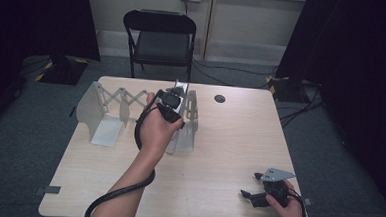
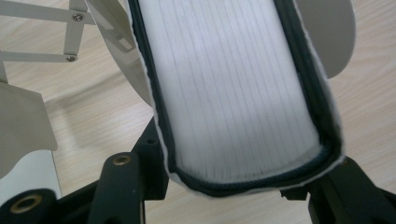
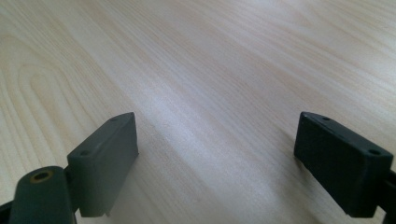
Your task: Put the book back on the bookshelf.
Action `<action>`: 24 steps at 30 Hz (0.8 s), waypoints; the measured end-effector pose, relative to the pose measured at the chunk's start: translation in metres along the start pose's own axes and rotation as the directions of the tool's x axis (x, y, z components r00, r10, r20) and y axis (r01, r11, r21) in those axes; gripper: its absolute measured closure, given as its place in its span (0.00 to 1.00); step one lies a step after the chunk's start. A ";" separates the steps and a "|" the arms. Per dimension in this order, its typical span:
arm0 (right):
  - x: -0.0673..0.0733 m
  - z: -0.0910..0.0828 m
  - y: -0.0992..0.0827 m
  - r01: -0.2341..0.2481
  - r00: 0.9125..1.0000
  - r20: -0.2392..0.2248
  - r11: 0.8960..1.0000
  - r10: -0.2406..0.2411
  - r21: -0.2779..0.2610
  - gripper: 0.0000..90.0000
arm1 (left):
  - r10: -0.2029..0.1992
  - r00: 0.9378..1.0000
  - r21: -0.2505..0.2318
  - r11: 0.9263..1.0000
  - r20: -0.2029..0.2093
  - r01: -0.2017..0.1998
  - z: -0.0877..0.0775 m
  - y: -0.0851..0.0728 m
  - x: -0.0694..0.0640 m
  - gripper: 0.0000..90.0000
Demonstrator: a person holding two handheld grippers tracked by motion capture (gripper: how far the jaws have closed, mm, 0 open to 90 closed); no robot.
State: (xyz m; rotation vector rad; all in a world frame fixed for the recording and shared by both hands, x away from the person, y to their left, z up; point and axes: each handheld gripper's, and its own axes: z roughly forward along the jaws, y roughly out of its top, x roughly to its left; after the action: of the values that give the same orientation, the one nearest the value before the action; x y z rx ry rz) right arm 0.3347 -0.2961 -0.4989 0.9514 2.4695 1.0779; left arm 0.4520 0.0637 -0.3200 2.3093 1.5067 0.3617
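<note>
A thick book (image 2: 233, 93) with white page edges and a dark cover stands between the jaws of my left gripper (image 2: 238, 172), which press on its two covers. From above, that left gripper (image 1: 174, 100) reaches into the right end of a white expanding metal book rack (image 1: 101, 108) at the back of the wooden table (image 1: 219, 140). The book's lower corner hangs just above the tabletop beside a rack divider (image 2: 112, 42). My right gripper (image 1: 249, 185) rests near the table's front right corner. Its jaws stand wide apart, with bare wood under my right gripper (image 3: 215, 154).
A black folding chair (image 1: 159, 36) stands behind the table. A dark round cable hole (image 1: 219, 98) sits in the tabletop at the back right. Black curtains and stands flank the table, and cables run along the floor.
</note>
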 end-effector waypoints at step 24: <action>0.000 0.000 0.000 0.000 1.000 0.000 1.000 0.000 -0.001 0.14 | -0.027 0.993 -0.047 0.998 0.116 0.033 -0.004 -0.011 0.009 0.46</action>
State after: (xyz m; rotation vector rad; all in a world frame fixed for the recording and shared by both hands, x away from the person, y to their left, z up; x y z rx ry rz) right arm 0.3347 -0.2961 -0.4990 0.9506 2.4693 1.0789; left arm 0.4450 0.0765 -0.3212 2.2272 1.4588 0.2501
